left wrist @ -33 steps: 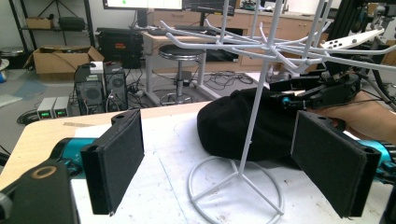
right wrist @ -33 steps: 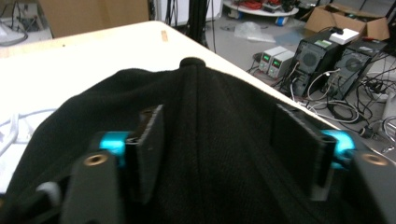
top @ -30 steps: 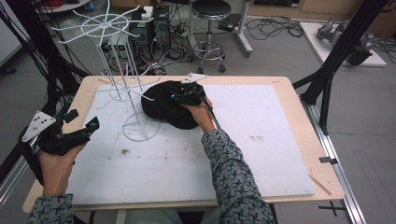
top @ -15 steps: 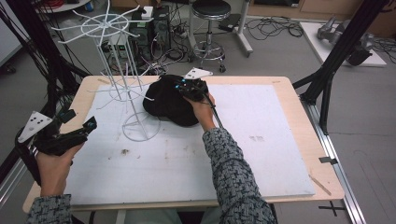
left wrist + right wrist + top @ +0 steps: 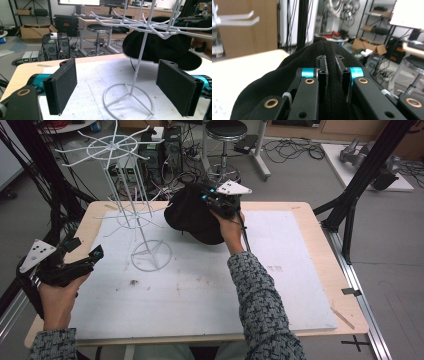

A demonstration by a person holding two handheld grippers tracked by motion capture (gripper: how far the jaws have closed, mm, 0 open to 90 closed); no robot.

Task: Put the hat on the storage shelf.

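Note:
A black fabric hat point(image 5: 192, 215) hangs lifted above the far middle of the table, pinched by my right gripper point(image 5: 212, 200), which is shut on it. In the right gripper view the black cloth point(image 5: 287, 75) bulges around the closed jaws. A white wire rack point(image 5: 131, 207) with hooked arms stands on its ring base point(image 5: 151, 255) just left of the hat. My left gripper point(image 5: 82, 251) hovers open at the table's left edge. Its pads point(image 5: 63, 87) frame the rack's base point(image 5: 128, 101) and the hat point(image 5: 160, 45) behind it.
A white mat point(image 5: 200, 285) covers most of the wooden table point(image 5: 320, 227). Black frame legs point(image 5: 350, 210) rise at the right edge and dark poles at the left. A stool point(image 5: 225, 145), computers and cables sit on the floor beyond the table.
My right gripper has lifted the hat up and a little farther from the person, off the mat. The left gripper has stayed near the left edge, open.

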